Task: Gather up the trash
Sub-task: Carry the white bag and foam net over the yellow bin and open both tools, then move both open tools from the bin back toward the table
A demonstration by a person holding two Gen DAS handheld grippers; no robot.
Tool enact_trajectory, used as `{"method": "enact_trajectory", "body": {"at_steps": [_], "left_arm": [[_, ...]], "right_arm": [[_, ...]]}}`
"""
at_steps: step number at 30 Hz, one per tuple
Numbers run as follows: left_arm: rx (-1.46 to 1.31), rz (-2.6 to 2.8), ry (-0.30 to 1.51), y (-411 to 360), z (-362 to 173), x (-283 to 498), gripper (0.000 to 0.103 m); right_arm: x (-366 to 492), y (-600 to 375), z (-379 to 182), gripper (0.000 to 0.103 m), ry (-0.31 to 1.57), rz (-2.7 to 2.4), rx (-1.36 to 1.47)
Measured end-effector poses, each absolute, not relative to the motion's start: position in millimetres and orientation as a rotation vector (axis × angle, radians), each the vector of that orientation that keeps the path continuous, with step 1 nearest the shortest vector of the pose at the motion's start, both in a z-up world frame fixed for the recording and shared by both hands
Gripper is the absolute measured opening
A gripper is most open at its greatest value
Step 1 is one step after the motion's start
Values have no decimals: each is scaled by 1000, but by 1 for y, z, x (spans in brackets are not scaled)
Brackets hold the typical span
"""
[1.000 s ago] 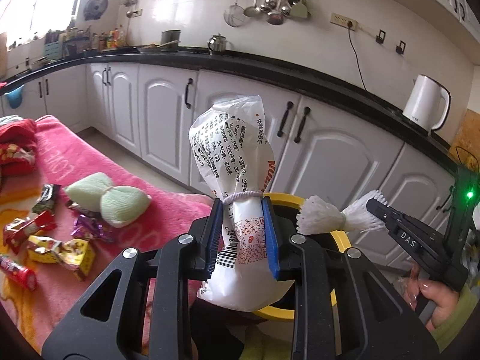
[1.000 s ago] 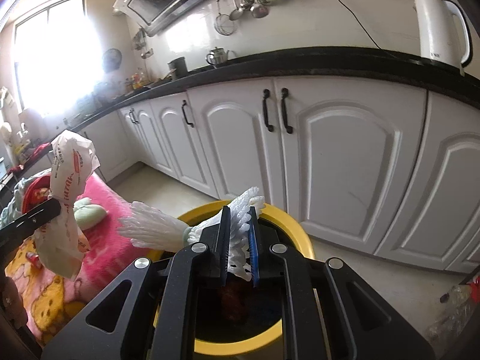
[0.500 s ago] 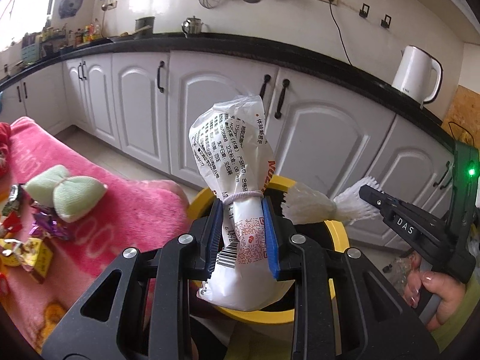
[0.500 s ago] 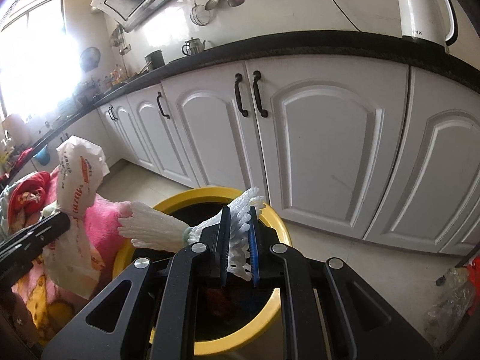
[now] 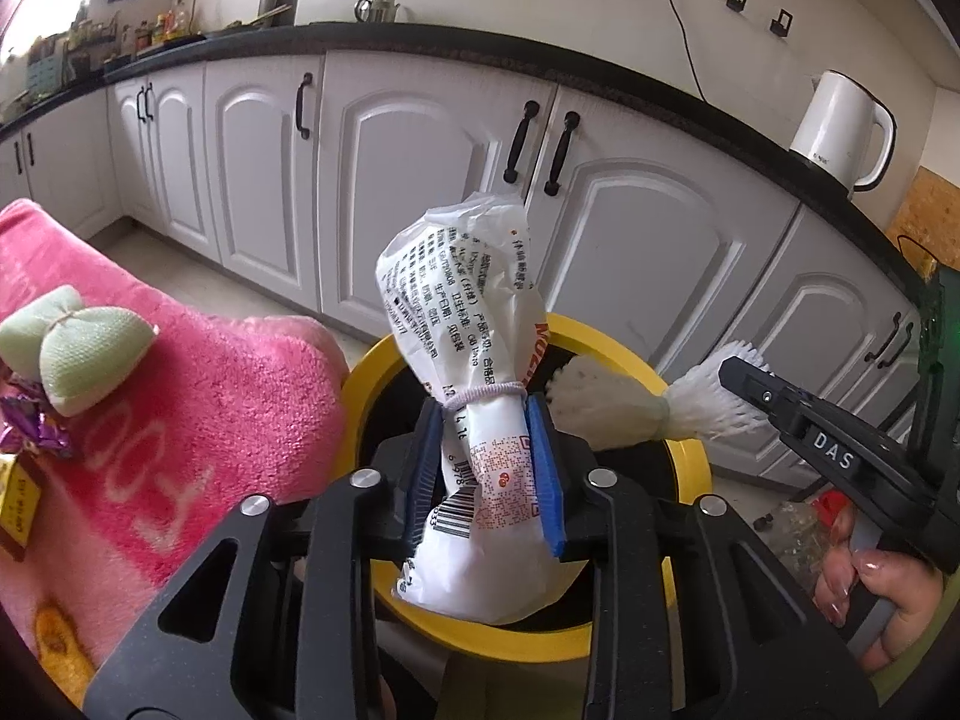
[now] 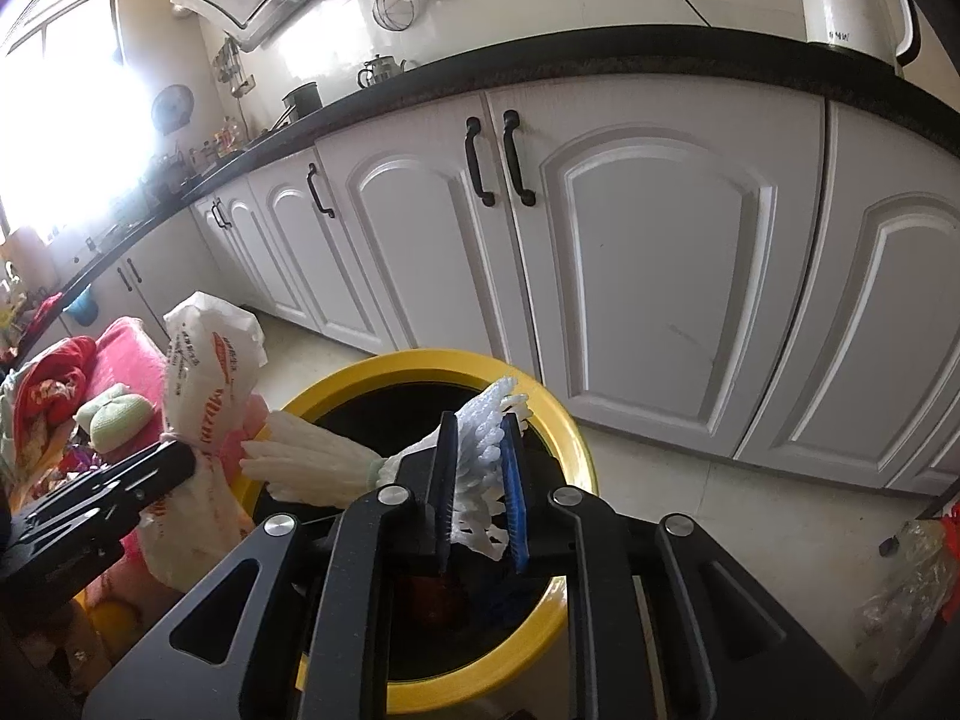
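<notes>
The yellow bin [image 5: 690,450] is smooth, shiny plastic. Above it, the white bag [image 5: 474,372] is thin, crinkly plastic, and the white foam net [image 6: 486,450] looks soft and bumpy. Left of the bin, the pink blanket [image 5: 198,408] is fuzzy cloth.

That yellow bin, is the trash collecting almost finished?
Partly. The yellow bin already holds some dark items. Both tools are over it and opening: the left tool with a white bag, the right tool with white foam netting. Wrappers remain on the pink blanket.
</notes>
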State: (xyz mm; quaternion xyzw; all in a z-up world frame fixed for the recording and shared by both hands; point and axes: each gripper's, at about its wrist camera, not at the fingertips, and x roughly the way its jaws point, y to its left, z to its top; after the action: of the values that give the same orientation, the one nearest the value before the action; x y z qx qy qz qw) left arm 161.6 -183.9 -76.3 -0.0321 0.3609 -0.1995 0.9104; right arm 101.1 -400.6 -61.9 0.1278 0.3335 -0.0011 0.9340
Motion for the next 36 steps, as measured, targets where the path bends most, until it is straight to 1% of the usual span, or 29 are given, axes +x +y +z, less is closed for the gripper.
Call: {"method": "enact_trajectory", "body": {"at_steps": [1, 3, 5, 6, 8, 10, 11, 12, 13, 14, 15, 16, 18, 21, 29, 36], "left_arm": [[-73, -409, 751, -183, -78, 163, 23], [-79, -403, 756, -181, -79, 166, 25], [-86, -405, 759, -179, -81, 167, 31], [-87, -399, 758, -178, -81, 168, 35], [-96, -398, 758, -175, -80, 167, 39], [-107, -390, 761, -172, -79, 166, 48], [-114, -393, 757, -170, -77, 164, 49], [-117, -392, 748, -168, -74, 162, 52], [-113, -386, 735, -166, -71, 160, 58], [-113, -382, 726, -164, -69, 158, 61], [-117, -373, 715, -161, -65, 155, 67], [-121, -369, 710, -159, -63, 154, 75], [-129, -353, 691, -153, -57, 149, 85], [-131, -326, 663, -144, -49, 143, 92], [-146, -262, 619, -120, -33, 131, 92], [-150, -210, 577, -101, -20, 118, 92]], "right_arm": [[101, -401, -63, 20, 682, 0, 266], [102, -401, -63, 22, 684, 2, 270], [103, -401, -64, 28, 686, 6, 277], [103, -401, -64, 29, 686, 6, 279], [102, -401, -64, 30, 687, 6, 284], [102, -402, -63, 32, 686, 4, 287], [101, -402, -62, 35, 683, 4, 290], [101, -402, -62, 36, 681, 5, 291], [100, -402, -60, 40, 676, 5, 294], [100, -402, -60, 42, 672, 5, 297], [99, -402, -59, 42, 668, 7, 300], [99, -401, -58, 44, 666, 9, 303], [98, -399, -56, 47, 660, 18, 306], [96, -395, -54, 50, 654, 32, 302], [92, -381, -43, 57, 634, 74, 290], [87, -364, -31, 58, 606, 127, 271]]}}
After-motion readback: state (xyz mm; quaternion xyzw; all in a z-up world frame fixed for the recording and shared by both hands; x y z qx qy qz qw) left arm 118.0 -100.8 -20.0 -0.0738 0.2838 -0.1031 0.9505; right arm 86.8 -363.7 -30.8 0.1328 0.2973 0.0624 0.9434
